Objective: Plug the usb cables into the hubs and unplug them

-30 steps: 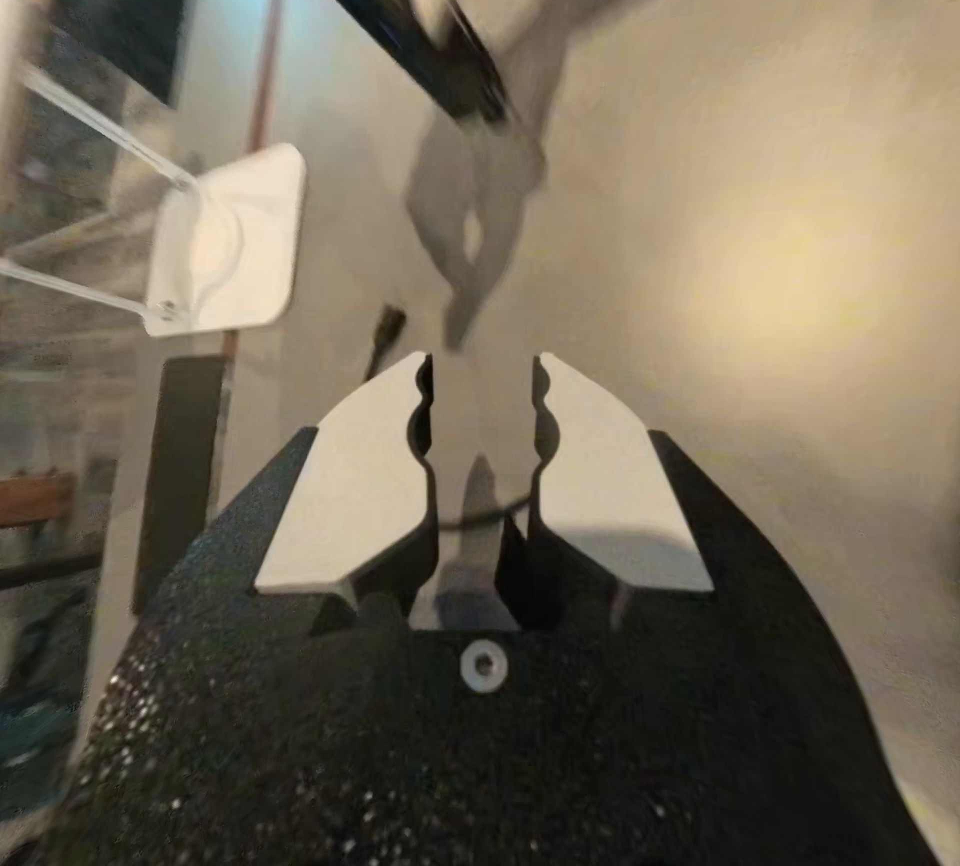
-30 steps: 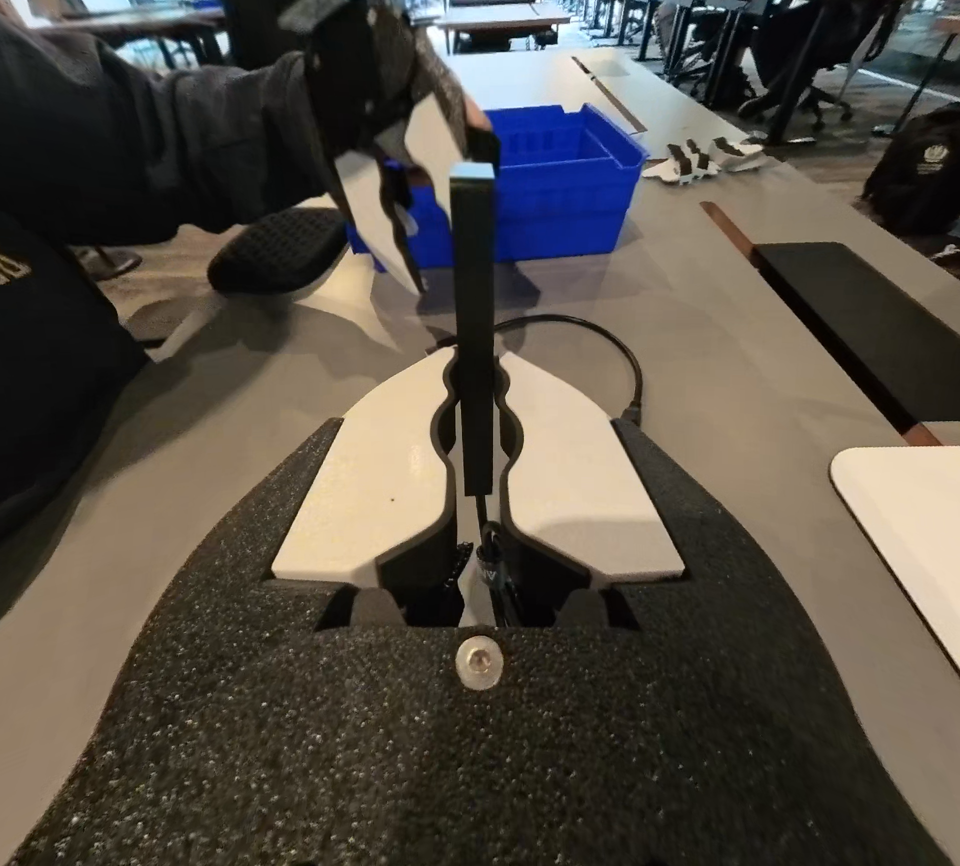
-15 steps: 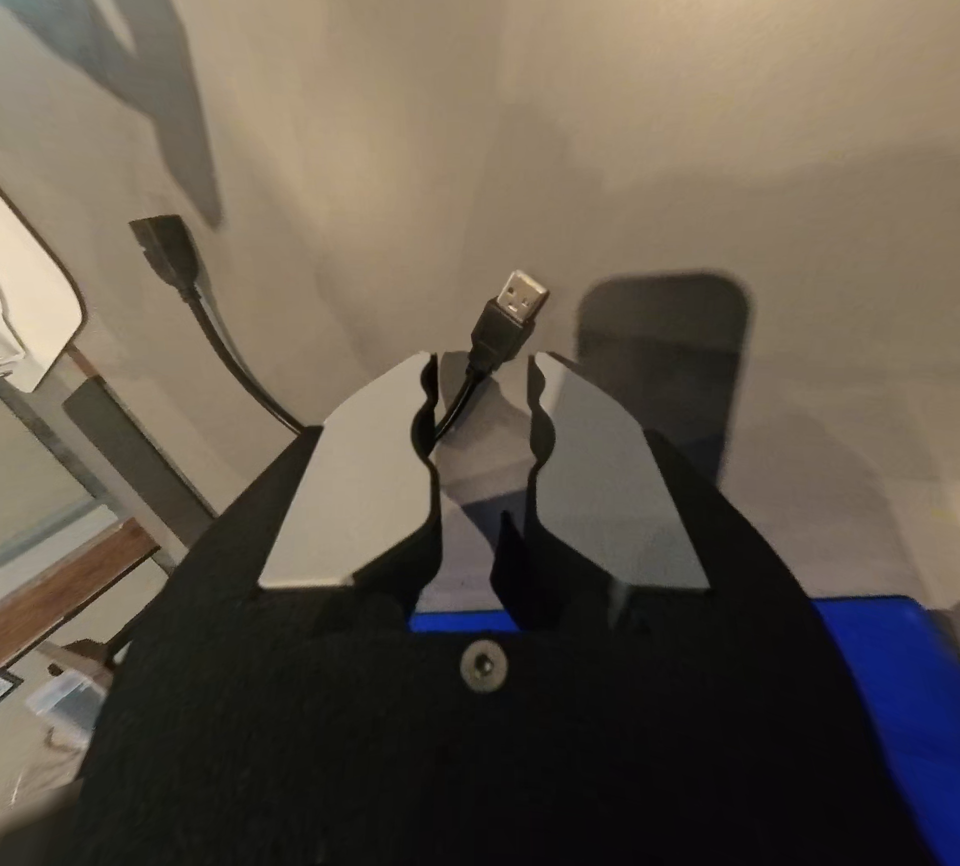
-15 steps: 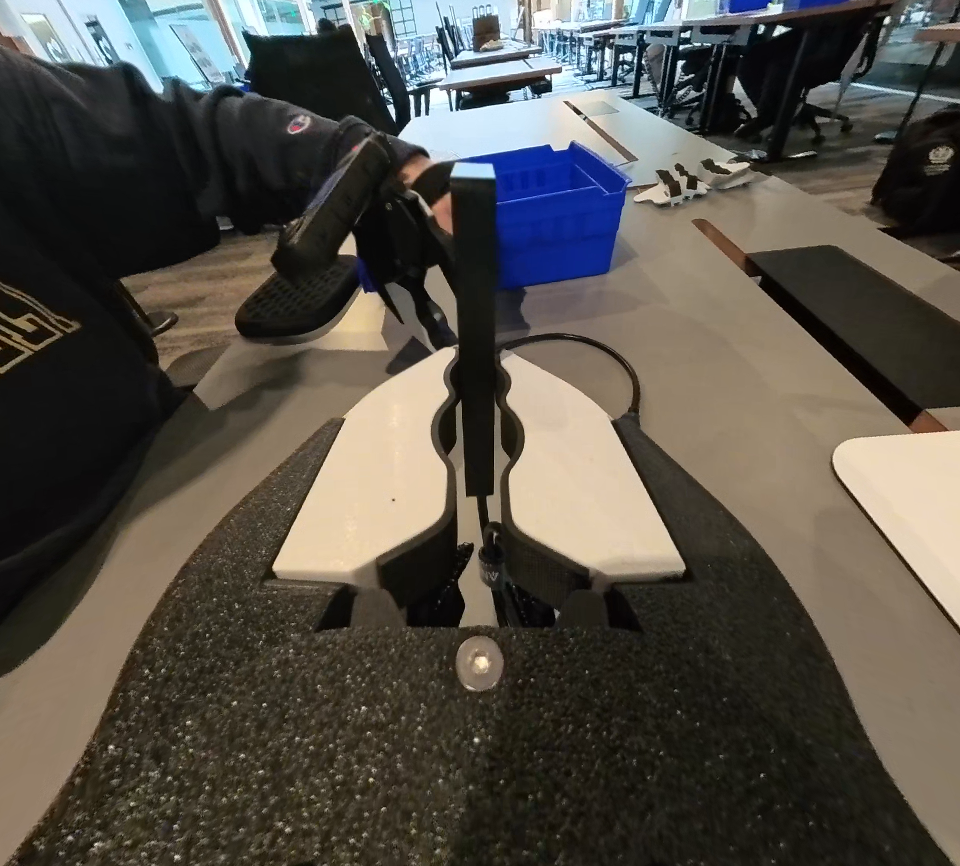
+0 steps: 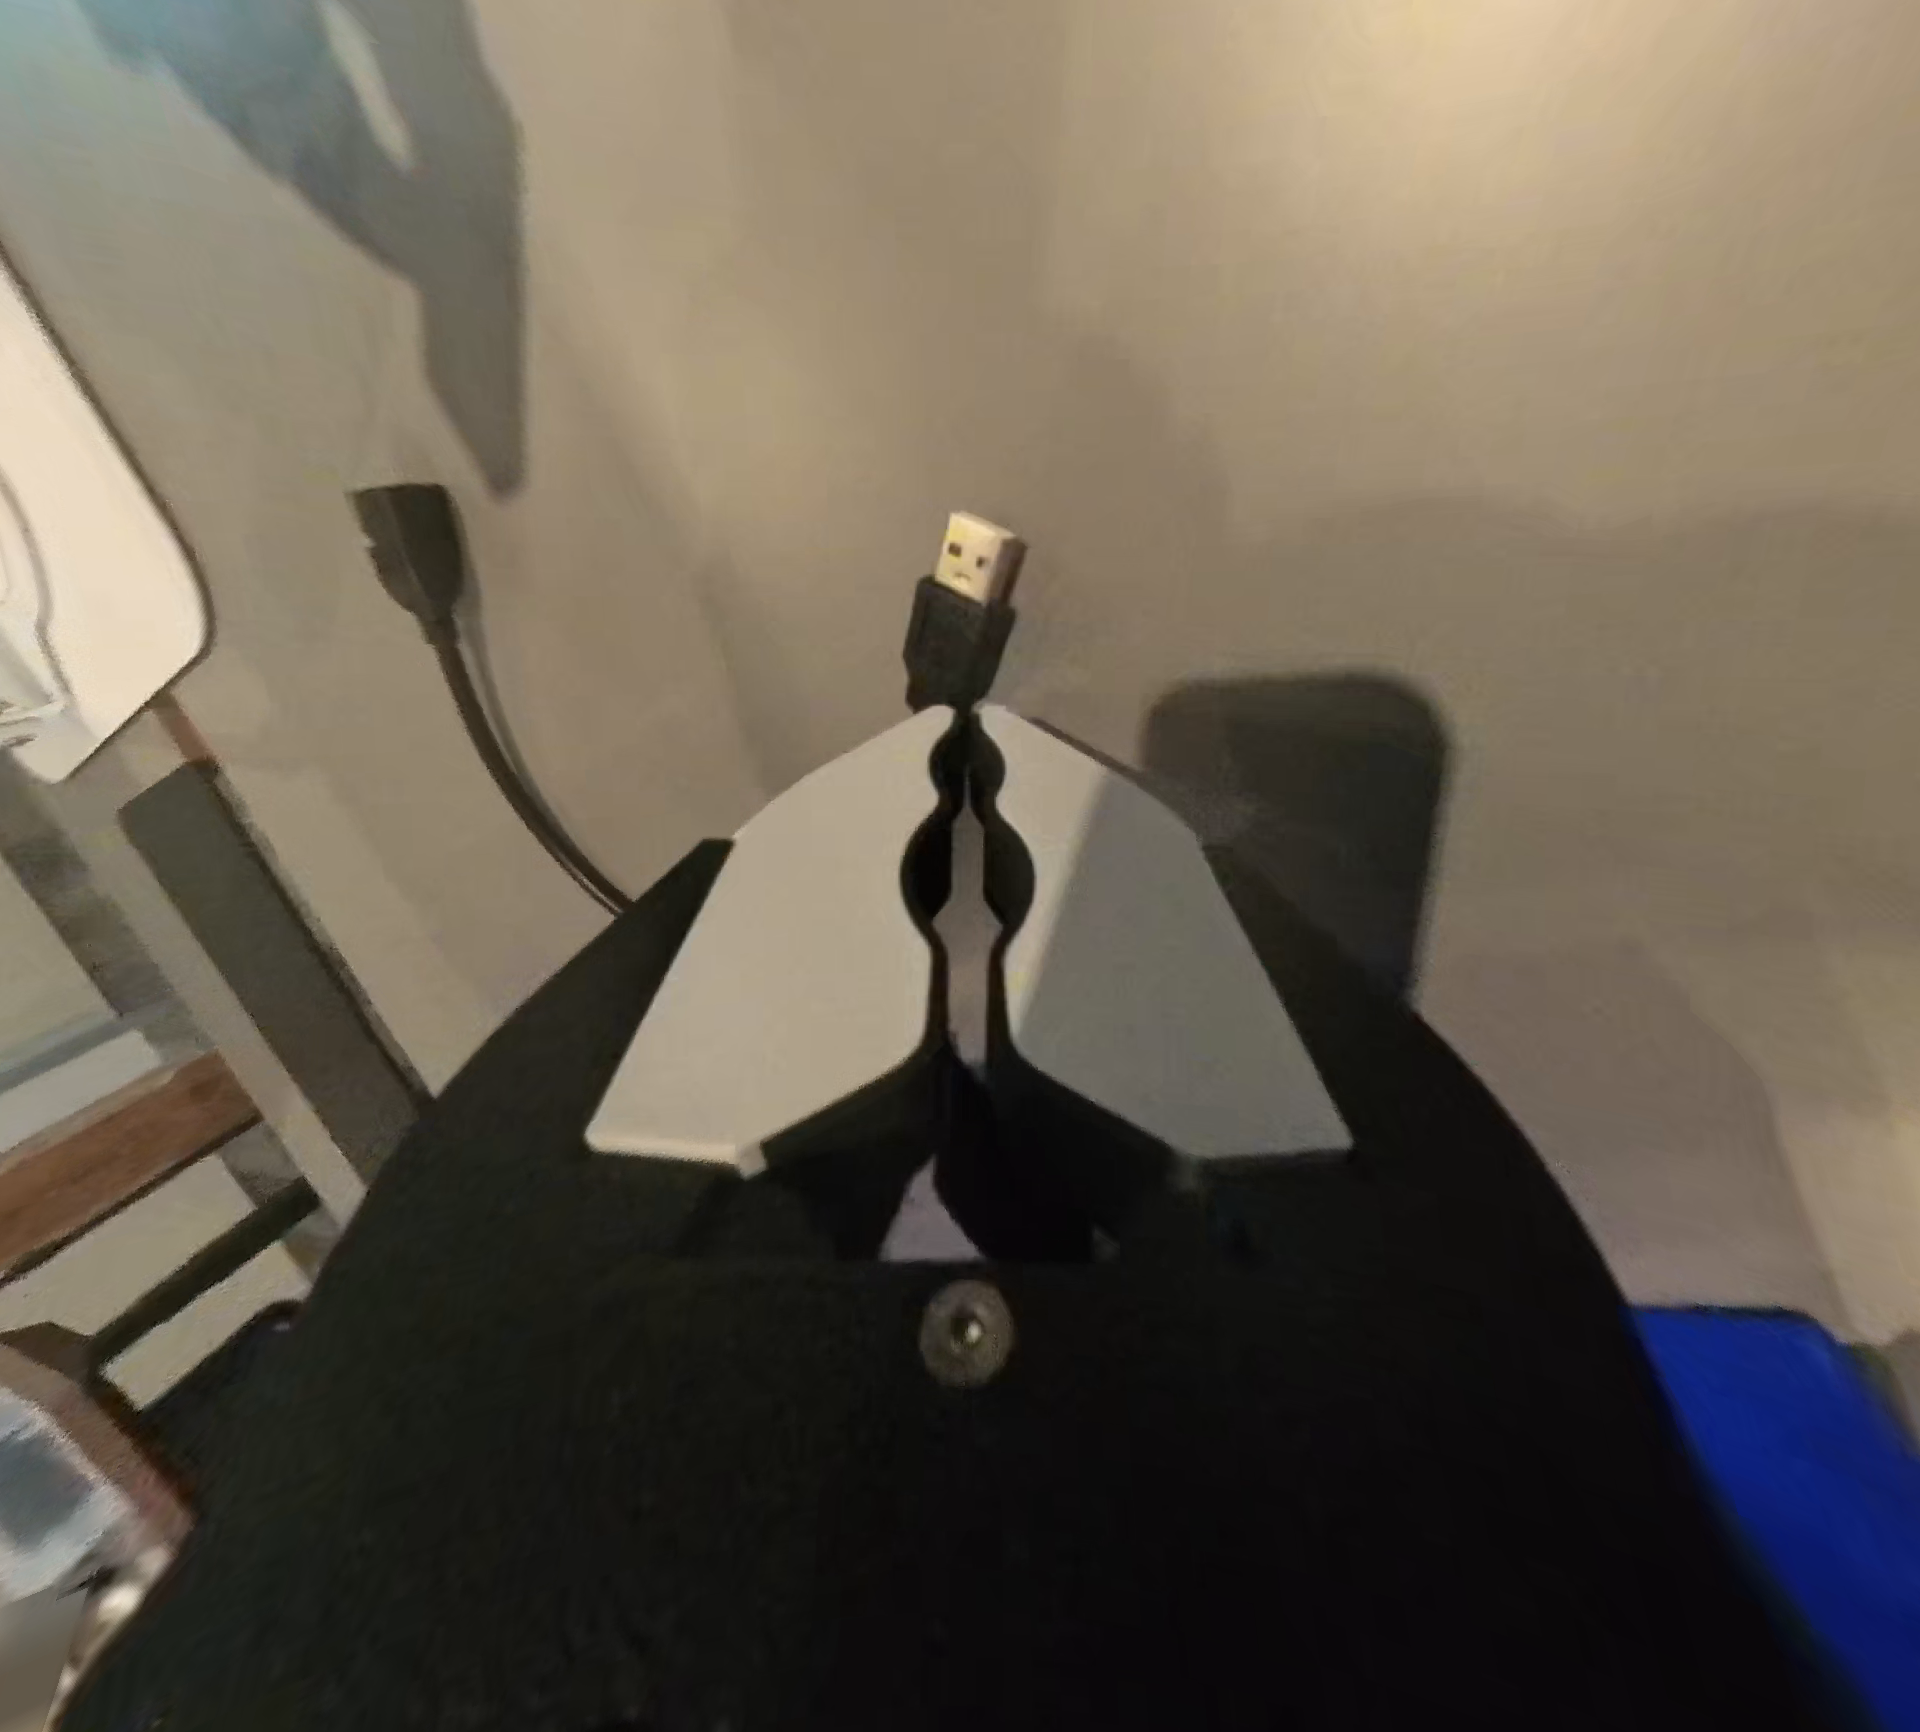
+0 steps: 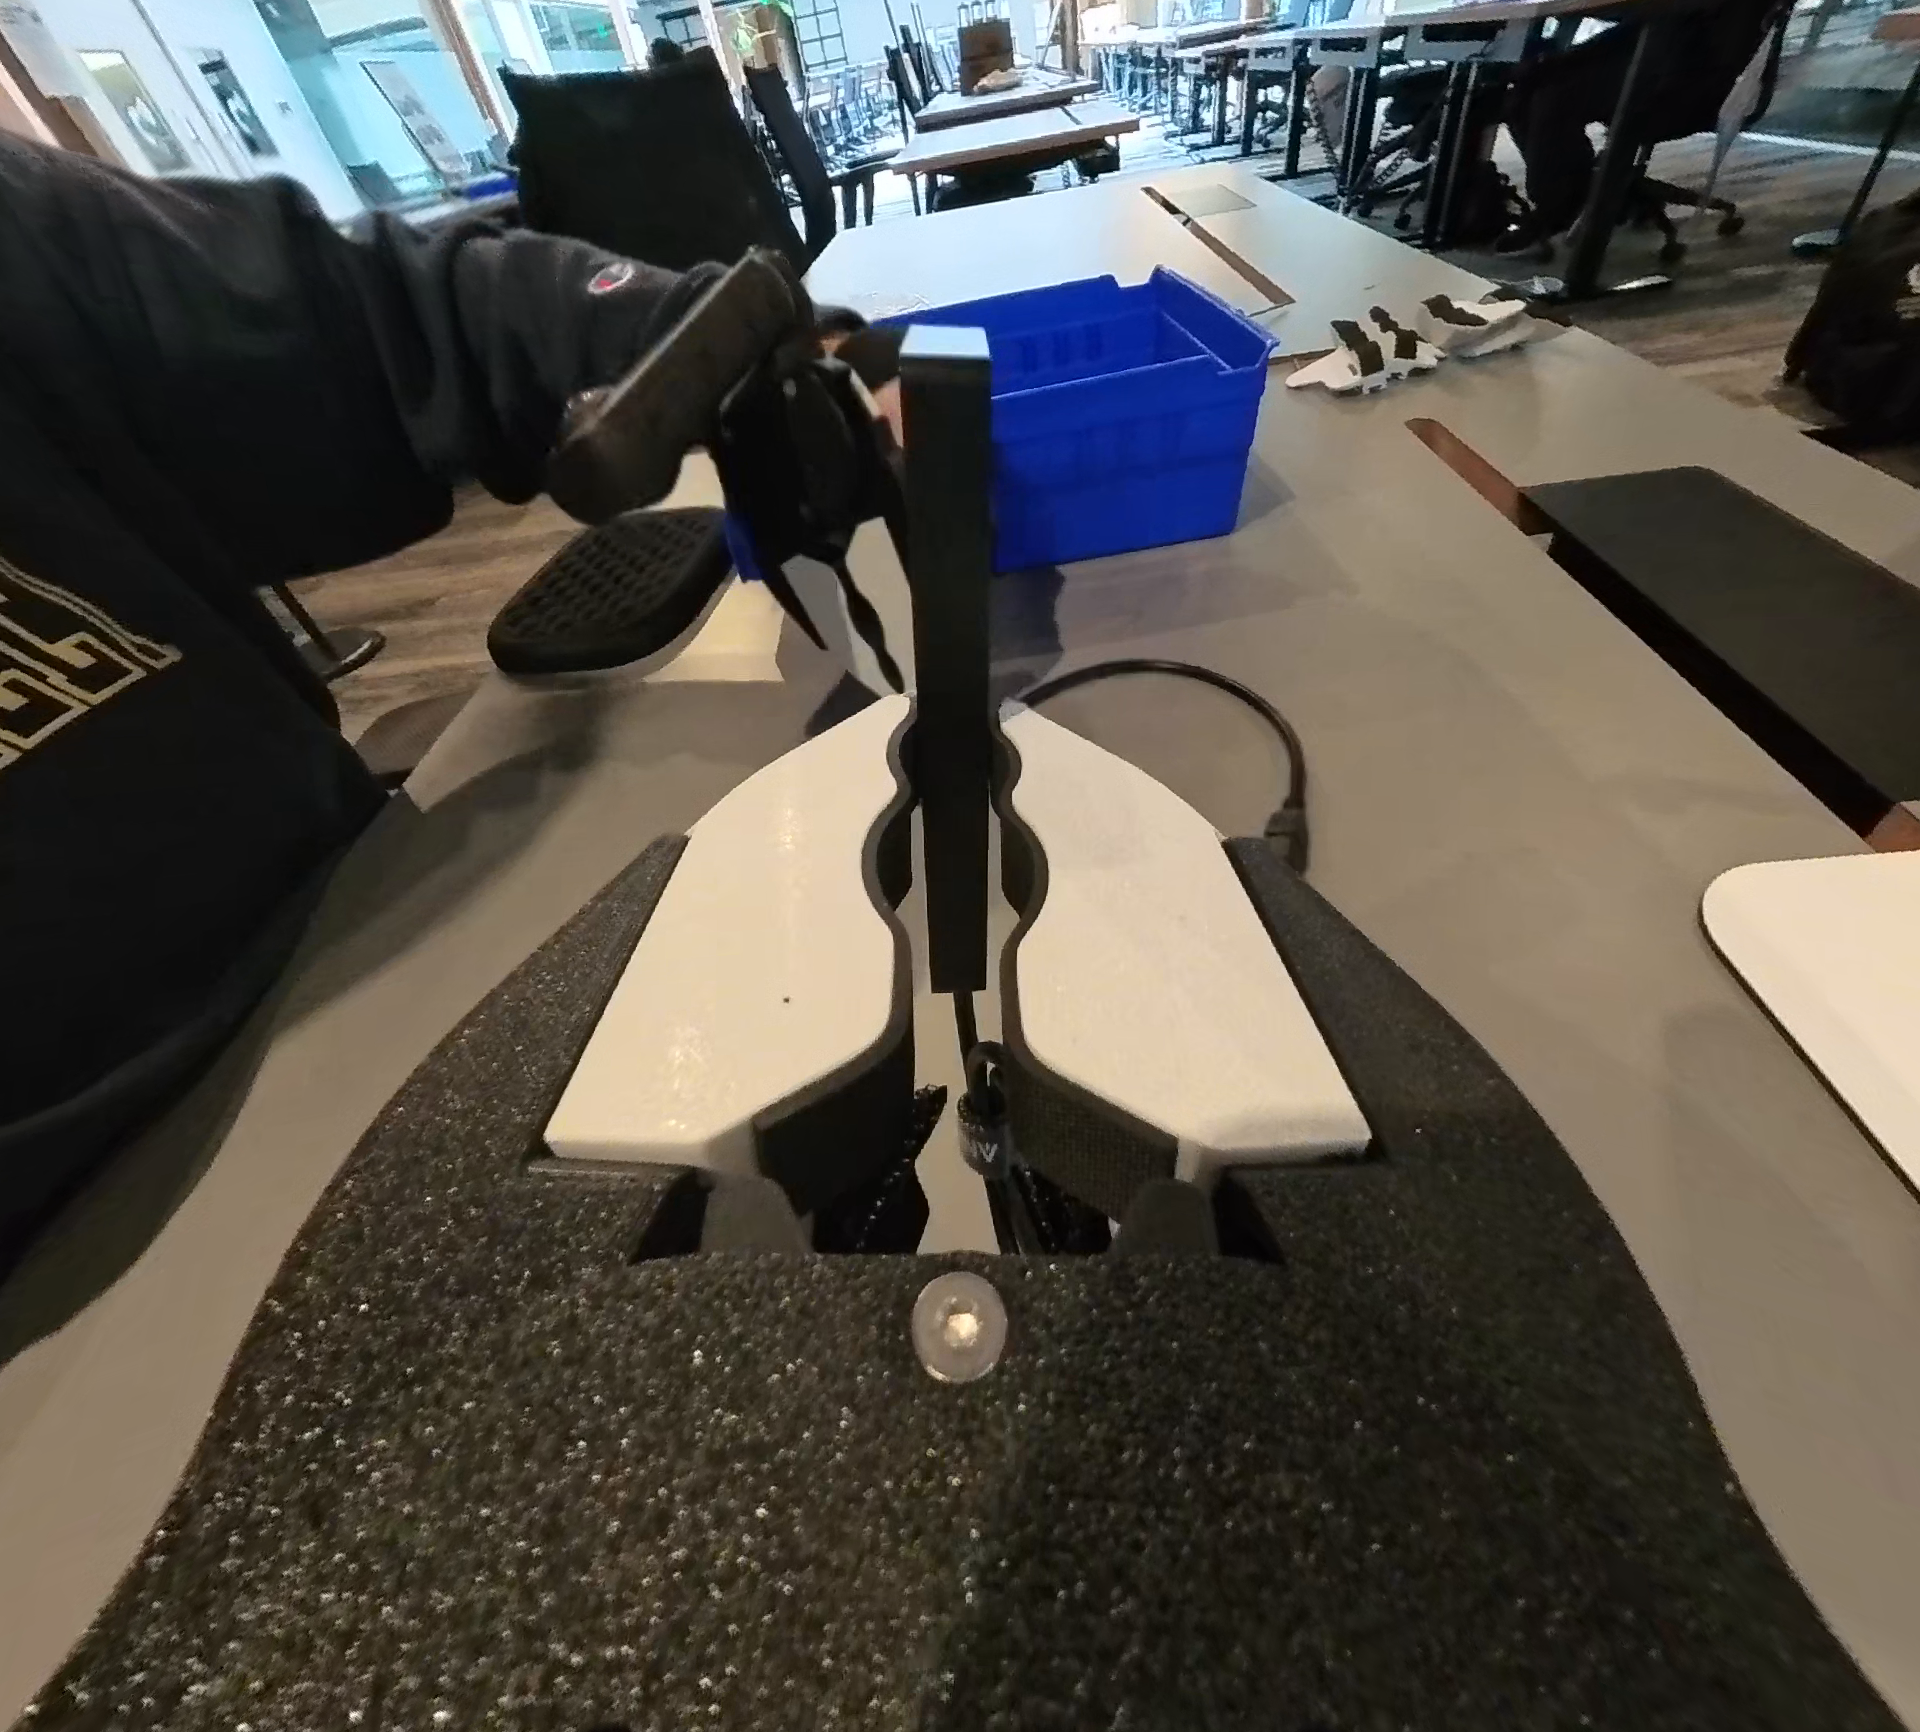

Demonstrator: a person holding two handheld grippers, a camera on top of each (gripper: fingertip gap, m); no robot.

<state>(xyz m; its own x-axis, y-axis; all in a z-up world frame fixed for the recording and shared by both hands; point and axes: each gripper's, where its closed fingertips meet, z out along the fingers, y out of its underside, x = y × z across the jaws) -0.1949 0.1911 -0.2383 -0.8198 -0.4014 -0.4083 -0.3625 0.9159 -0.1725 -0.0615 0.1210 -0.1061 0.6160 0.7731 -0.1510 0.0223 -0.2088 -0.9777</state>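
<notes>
Pinching USB plug (image 5: pixel 961 617), left fingers (image 5: pixel 821 944) closed, right fingers (image 6: pixel 758 955) clamping hub (image 6: pixel 948 643)

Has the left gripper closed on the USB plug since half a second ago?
Yes. The left gripper was open around the cable; now its jaws pinch just behind the USB plug, which sticks out over the grey table.

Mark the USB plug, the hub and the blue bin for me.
USB plug (image 5: pixel 966 586): left wrist view, on its black body just ahead of the left claw's tips.
Hub (image 6: pixel 945 602): right wrist view, mid-length on the black bar above the right claw.
Blue bin (image 6: pixel 1122 456): right wrist view, on its front wall.
</notes>
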